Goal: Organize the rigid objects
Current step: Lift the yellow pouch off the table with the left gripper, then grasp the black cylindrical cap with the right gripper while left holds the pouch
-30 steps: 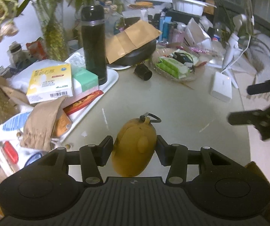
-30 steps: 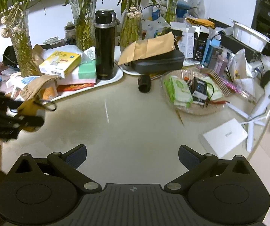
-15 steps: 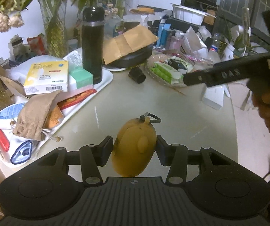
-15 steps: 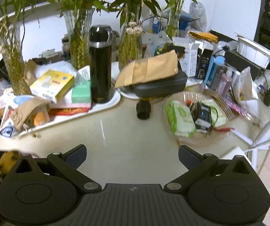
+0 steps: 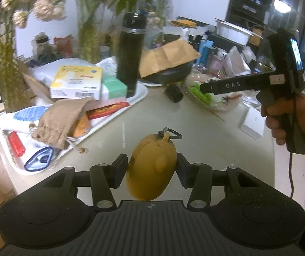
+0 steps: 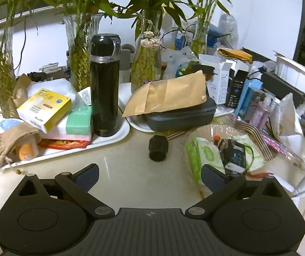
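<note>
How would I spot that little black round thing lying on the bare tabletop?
Find the tall black flask standing on the white tray. Right of the tray, before the dark grey case, a short black cylinder lies alone on the beige table, touching nothing.

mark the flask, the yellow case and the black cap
flask (image 6: 104,98), right wrist view, mid body
yellow case (image 5: 151,168), left wrist view, middle of its shell
black cap (image 6: 158,148), right wrist view, its side

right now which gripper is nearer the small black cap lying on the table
Right. The right gripper is open with the black cap just ahead of its fingers. The left gripper is farther back, shut on the yellow case.
</note>
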The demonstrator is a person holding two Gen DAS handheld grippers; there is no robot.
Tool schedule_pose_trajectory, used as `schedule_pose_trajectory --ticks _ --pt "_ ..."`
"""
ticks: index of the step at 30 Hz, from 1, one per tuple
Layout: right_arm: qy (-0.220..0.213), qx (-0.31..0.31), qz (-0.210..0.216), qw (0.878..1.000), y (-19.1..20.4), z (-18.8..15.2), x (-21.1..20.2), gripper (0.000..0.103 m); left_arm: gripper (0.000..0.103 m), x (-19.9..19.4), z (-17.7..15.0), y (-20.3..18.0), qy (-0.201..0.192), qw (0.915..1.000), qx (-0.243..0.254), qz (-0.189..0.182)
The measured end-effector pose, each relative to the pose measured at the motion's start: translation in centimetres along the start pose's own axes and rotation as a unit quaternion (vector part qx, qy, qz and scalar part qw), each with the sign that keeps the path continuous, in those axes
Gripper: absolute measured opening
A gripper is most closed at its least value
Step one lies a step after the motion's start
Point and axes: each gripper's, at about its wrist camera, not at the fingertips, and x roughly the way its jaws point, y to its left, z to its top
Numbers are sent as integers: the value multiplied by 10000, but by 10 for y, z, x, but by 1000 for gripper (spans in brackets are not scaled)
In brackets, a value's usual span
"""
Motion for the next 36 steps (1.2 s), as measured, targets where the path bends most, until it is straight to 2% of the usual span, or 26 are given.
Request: schedule_pose_trajectory --ticks 7,12,18,22,24,26,29,32,35,36 --pt "-61 -224 -28 9997 6 3 40 95 48 8 -8 8 -5 9999 -147 16" --pt "-75 -320 84 9994 10 3 71 91 48 5 -10 9 -168 9998 -38 31" --pt "12 -306 -92 9995 11 -1 112 81 48 4 -12 14 -320 9995 -46 31" --pt "76 -597 -322 9977 12 0 143 78 48 6 -13 19 -361 9992 -7 144" --pt "105 -793 -353 9962 15 0 155 71 48 8 -13 22 -364 9991 -85 175" --pt "154 -977 -461 9940 16 0 168 70 48 9 -13 21 -382 9990 -62 223" --pt "279 -1005 -511 9932 14 1 186 68 48 9 -12 19 -431 9989 -37 161" --pt "391 -905 -564 9935 11 1 200 62 48 10 -12 18 -454 9989 -30 126" --pt "418 -676 -586 9951 7 3 204 45 48 11 -12 19 -415 9990 -77 124" --pt "460 -640 -619 9950 6 4 205 44 48 11 -13 20 -403 9991 -77 124"
